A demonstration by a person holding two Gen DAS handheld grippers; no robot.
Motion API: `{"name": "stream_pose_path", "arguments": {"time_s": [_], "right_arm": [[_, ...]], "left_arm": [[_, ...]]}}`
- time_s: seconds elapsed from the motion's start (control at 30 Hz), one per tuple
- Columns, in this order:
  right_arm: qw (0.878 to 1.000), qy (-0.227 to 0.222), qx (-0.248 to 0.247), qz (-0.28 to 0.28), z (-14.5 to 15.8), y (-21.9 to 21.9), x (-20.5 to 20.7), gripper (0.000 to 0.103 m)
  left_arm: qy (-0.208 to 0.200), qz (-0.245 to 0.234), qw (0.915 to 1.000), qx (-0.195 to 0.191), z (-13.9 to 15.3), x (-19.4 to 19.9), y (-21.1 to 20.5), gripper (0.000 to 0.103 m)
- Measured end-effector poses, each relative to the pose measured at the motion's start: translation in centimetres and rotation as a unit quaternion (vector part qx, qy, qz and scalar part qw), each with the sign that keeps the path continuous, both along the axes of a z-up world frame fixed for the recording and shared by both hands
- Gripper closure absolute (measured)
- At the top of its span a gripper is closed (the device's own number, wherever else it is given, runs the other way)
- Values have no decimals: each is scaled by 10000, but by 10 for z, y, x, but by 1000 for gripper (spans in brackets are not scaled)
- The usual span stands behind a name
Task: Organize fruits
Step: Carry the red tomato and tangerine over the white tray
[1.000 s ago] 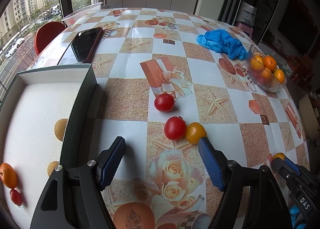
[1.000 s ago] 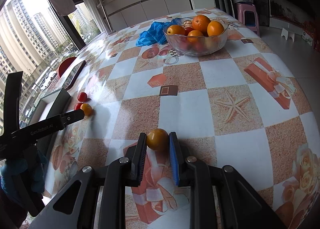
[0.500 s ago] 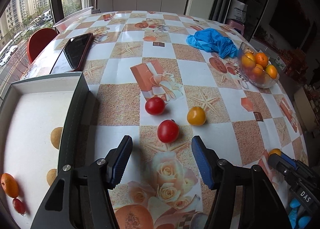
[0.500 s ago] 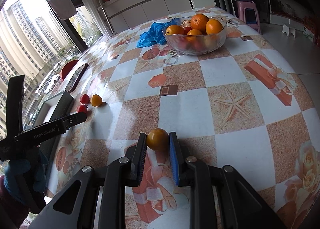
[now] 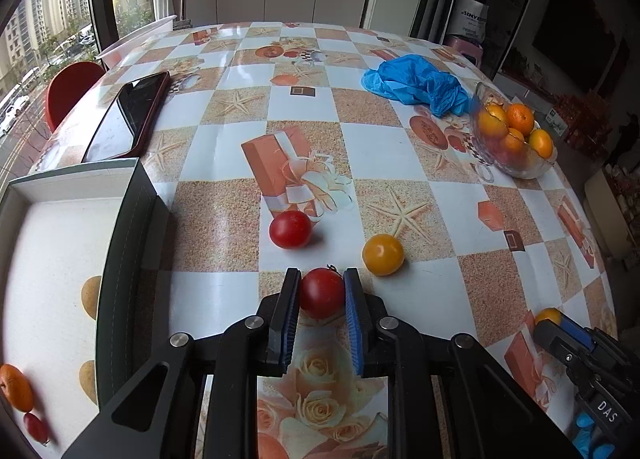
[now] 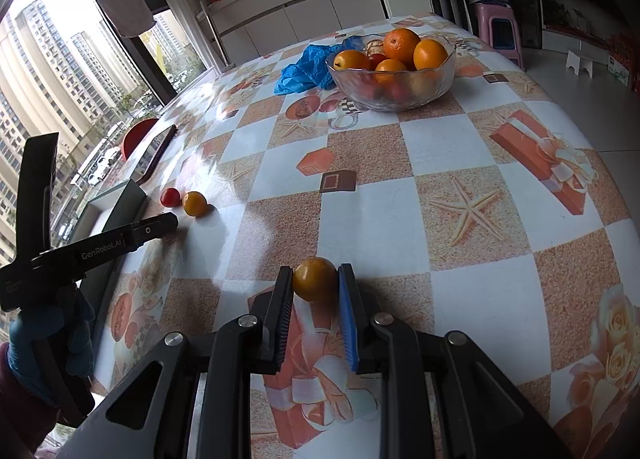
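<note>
Tomato clamped; left claw reads "GenRobot.AI".

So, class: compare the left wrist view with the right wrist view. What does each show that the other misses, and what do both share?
Only the left wrist view shows the left gripper shut on a red tomato, and fruit inside the white box.

Only the right wrist view shows a pink stool.

Both show the glass bowl, blue bag, phone and the right gripper's yellow tomato.

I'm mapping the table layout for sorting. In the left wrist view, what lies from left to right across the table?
White box → phone → loose red tomato → red tomato held in the left gripper → yellow tomato → blue bag → glass bowl.
</note>
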State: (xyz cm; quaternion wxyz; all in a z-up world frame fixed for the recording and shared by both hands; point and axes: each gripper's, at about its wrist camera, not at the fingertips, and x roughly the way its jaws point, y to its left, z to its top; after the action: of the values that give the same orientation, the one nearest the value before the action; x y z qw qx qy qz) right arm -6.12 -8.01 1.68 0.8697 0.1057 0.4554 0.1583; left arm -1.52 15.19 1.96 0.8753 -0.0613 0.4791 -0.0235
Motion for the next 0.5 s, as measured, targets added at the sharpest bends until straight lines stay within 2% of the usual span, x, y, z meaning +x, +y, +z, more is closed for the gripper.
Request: {"name": "stream_pose_path", "arguments": {"time_s": [0.23,0.5], "right_arm": [[9997,69,-217,116,3,9,-10,79],[9992,67,-241,310,13,30,-16,79]], "left_arm": [[-96,-139,9998,-118,11,-33,-4,80],[-525,-197,9983,-176,43,-69,7,80]]}}
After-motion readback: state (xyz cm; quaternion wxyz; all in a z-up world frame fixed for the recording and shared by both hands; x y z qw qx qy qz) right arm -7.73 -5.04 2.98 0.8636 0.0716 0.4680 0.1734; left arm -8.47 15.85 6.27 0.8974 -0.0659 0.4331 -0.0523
